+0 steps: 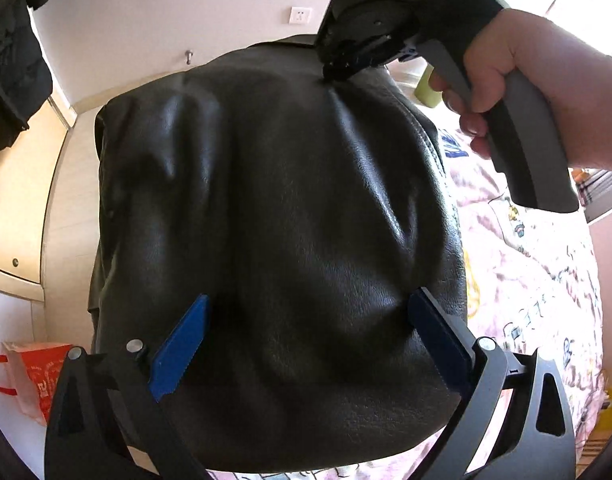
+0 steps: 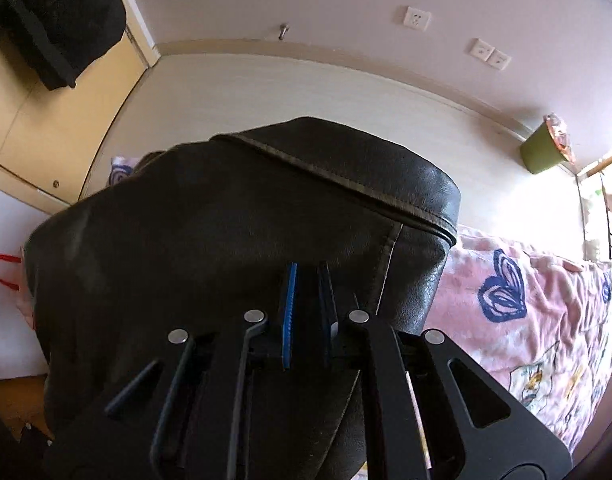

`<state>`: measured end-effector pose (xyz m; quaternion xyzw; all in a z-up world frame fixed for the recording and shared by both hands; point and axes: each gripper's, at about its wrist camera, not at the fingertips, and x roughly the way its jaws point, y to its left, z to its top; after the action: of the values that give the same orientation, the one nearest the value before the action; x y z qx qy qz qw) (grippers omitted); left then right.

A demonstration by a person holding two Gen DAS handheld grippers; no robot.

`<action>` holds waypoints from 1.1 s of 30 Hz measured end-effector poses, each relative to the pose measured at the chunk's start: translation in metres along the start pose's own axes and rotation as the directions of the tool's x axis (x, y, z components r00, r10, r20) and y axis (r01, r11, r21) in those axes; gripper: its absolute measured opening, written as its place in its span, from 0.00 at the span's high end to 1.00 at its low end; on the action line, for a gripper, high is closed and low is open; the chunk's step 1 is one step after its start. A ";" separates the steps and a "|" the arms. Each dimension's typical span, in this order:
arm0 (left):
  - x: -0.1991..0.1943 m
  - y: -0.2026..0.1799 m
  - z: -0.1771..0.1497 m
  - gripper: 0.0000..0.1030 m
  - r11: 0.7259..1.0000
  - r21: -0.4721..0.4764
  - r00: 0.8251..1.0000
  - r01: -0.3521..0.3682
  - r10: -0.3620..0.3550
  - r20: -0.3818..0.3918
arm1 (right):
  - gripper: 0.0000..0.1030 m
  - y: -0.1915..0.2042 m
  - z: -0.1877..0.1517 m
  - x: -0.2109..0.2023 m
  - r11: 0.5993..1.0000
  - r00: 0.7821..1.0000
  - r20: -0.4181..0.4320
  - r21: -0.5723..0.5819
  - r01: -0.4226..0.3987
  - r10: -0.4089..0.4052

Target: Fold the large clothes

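A black leather jacket [image 1: 286, 200] lies bunched over the bed and fills the left wrist view. My left gripper [image 1: 313, 296] stands wide open near the jacket's close end. Leather bulges between its blue pads [image 1: 182, 340], and I cannot tell if they press on it. At the jacket's far edge, my right gripper [image 1: 331, 74], held by a hand [image 1: 525, 80], pinches the leather. In the right wrist view the right gripper [image 2: 307, 280] is shut on a fold of the jacket [image 2: 226, 240], just under its stitched hem.
A pink patterned quilt [image 1: 525, 280] [image 2: 525, 320] covers the bed to the right. A green bin [image 2: 541, 154] stands by the far wall. Dark clothes [image 2: 66, 20] hang on the yellow wardrobe at left. A red bag [image 1: 38, 376] sits low on the left.
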<state>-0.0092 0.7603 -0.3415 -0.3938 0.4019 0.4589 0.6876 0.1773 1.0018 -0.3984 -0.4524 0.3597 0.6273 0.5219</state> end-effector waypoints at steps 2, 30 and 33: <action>-0.002 0.002 0.001 0.06 1.000 0.011 1.000 0.003 -0.003 -0.006 | 0.90 0.001 -0.002 -0.013 1.000 1.000 0.025 0.026 0.007 -0.008; -0.249 0.045 0.005 0.08 0.959 0.277 0.990 -0.059 0.020 0.142 | 0.16 0.091 -0.228 -0.354 0.857 0.883 0.443 0.505 -0.100 -0.158; -0.281 0.046 -0.005 0.08 0.959 0.255 0.985 -0.123 0.087 0.147 | 0.14 0.102 -0.249 -0.377 0.855 0.888 0.435 0.507 -0.109 -0.145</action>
<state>-0.1254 0.6792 -0.0947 -0.2455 0.4324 0.4630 0.7338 0.1425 0.6276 -0.1279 -0.1374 0.3772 0.5905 0.7001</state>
